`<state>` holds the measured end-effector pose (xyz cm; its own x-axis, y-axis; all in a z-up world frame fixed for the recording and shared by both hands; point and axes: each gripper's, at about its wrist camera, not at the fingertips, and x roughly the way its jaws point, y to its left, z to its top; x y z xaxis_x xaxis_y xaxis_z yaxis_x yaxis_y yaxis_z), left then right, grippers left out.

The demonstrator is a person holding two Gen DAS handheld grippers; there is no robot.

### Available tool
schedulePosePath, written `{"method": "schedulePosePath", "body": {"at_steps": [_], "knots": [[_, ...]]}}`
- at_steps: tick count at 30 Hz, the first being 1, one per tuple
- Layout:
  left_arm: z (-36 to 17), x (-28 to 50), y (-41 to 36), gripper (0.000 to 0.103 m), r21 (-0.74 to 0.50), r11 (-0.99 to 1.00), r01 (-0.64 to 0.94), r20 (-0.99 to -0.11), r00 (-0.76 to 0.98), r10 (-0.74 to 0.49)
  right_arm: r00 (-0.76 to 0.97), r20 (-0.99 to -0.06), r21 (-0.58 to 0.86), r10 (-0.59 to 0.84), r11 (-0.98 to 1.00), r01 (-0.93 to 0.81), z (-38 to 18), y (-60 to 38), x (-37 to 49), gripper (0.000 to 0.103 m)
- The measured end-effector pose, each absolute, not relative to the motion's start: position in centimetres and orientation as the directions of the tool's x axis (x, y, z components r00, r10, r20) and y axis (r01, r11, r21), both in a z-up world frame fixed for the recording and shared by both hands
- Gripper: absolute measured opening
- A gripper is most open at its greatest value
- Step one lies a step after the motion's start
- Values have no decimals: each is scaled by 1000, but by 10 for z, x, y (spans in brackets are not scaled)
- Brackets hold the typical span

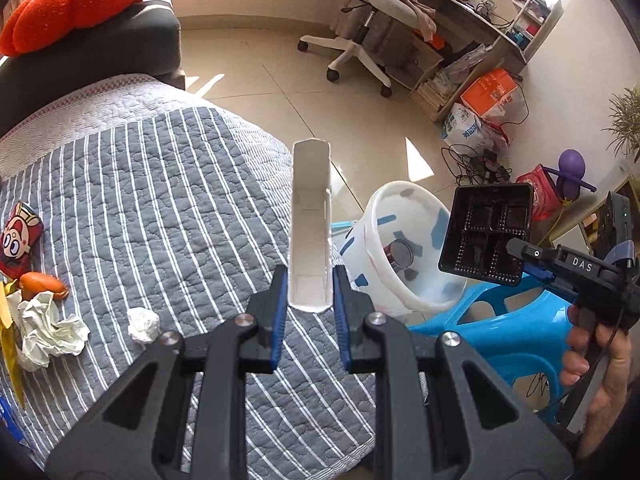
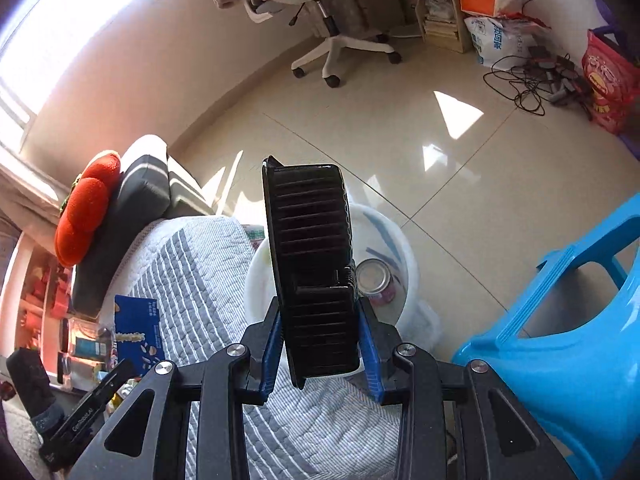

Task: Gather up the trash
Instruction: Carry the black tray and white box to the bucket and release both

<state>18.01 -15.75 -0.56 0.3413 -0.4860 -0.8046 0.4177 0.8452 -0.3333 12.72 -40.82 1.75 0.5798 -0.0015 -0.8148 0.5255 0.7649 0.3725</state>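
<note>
Both grippers carry trash toward the white bin (image 1: 404, 248), which stands on the floor between the bed (image 1: 168, 184) and the blue stool (image 1: 508, 320); a can (image 2: 374, 278) already lies inside it. Left gripper (image 1: 310, 292): jaws clamped on the near end of a white carton (image 1: 310, 216), which projects straight forward, its far end over the bed edge and short of the bin. Right gripper (image 2: 320, 328): jaws clamped on the lower part of a black tray (image 2: 308, 248), held on edge and, in the right wrist view, lying directly before the bin mouth. In the left wrist view the tray's compartmented face shows beside the bin rim, with the person's right hand (image 1: 596, 364) on the grip below.

Step in hand, by judgement: dropping the tray. It is wide against the bin mouth, so it is best kept edge-down and centred over the opening before the jaws part; a flat release may leave it bridging the rim. The carton should follow end-first, once the left gripper is carried rightward over the bin.

Pose: the left gripper points level across the bed corner; the right is pitched down toward the bin. Still on the bed: crumpled tissues (image 1: 52, 328), a small wad (image 1: 143, 324), a red snack packet (image 1: 20, 236), an orange item (image 1: 42, 284) and a blue box (image 2: 138, 330)
</note>
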Motion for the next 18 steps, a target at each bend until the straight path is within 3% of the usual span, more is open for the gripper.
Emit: {"method": "schedulePosePath", "body": {"at_steps": [4, 6, 7, 18], "knots": [[-7, 179, -180, 23, -351, 817, 457, -796, 314, -518, 554, -833, 370, 9, 753, 544, 8, -413, 127, 40], [-7, 180, -192, 23, -374, 799, 472, -789, 291, -541, 543, -839, 374, 22, 749, 548, 5, -415, 125, 58], [-7, 179, -198, 23, -389, 789, 475, -782, 282, -555, 541, -841, 366, 14, 750, 551, 6, -415, 123, 61], [-16, 175, -266, 23, -391, 717, 578, -766, 228, -601, 514, -858, 317, -13, 773, 550, 7, -426, 87, 67]]}}
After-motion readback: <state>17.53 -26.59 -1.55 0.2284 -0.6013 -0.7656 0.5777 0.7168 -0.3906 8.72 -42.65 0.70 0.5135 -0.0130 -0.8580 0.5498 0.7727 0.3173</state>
